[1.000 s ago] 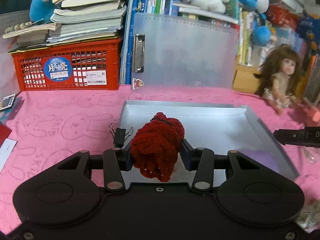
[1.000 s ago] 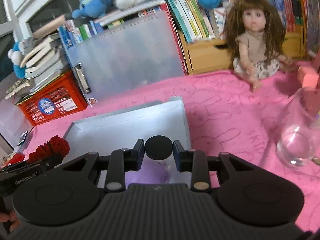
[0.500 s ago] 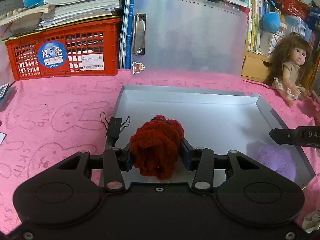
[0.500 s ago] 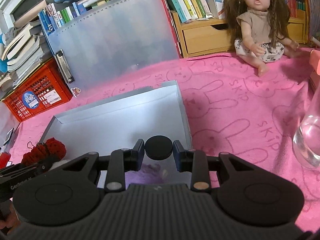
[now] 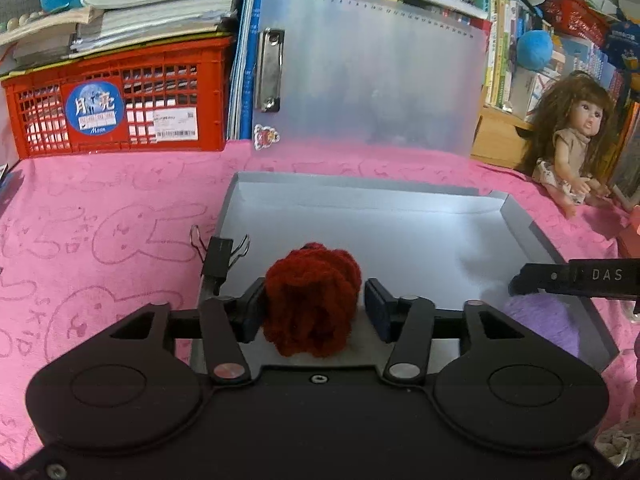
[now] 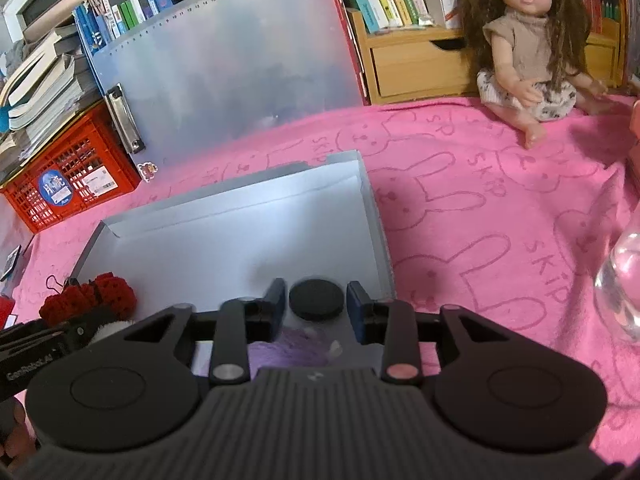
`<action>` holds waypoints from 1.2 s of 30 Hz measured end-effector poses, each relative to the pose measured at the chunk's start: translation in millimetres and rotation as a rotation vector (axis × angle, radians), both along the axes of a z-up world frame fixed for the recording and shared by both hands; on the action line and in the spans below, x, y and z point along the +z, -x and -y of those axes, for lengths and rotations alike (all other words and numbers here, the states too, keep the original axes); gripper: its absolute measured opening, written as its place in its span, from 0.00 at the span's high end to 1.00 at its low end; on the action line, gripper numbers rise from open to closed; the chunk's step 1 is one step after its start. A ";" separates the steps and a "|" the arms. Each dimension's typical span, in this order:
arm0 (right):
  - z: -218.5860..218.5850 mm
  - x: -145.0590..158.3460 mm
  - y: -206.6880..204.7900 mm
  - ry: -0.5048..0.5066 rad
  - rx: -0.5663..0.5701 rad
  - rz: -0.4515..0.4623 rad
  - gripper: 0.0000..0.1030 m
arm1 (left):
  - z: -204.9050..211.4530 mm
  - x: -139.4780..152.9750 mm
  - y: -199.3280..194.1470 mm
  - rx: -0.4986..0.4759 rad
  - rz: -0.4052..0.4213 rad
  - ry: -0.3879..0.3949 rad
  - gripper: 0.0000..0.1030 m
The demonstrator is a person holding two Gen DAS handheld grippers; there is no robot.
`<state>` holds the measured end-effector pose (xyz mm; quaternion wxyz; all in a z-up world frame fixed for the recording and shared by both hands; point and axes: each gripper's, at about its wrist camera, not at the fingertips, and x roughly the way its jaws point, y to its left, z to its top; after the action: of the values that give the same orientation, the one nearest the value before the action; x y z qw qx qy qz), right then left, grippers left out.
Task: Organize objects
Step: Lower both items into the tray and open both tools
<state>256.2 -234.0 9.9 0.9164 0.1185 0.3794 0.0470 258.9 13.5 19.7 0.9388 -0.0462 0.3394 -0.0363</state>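
Left wrist view: my left gripper (image 5: 314,306) is hovering over the near edge of the silver tray (image 5: 400,196), jaws parted, a small gap showing beside the red crocheted ball (image 5: 312,300) between them.
Right wrist view: my right gripper (image 6: 316,306) is opening around the black disc (image 6: 316,298) (gaps on both sides), above the purple fluff (image 6: 288,346) in the tray.
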 end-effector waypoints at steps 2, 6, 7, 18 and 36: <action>0.9 4.3 3.0 0.002 0.004 0.019 0.42 | 0.8 3.8 2.0 -0.004 0.007 0.003 0.40; 2.1 15.5 11.0 0.006 0.008 0.054 0.36 | 1.3 14.0 9.2 -0.023 0.019 0.021 0.29; 2.2 18.8 13.7 0.007 0.012 0.063 0.36 | 1.8 16.6 11.6 -0.028 0.025 0.023 0.28; -3.5 48.3 55.6 0.002 0.065 0.156 0.28 | 11.4 41.8 48.0 -0.081 0.093 -0.010 0.19; -13.4 52.8 140.3 0.085 0.104 0.276 0.08 | 6.9 53.1 132.7 -0.152 0.142 0.014 0.09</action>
<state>116.0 -220.5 62.7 0.9604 0.0524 0.2570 0.0940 126.3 6.5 72.8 0.9548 -0.0242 0.2740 -0.1129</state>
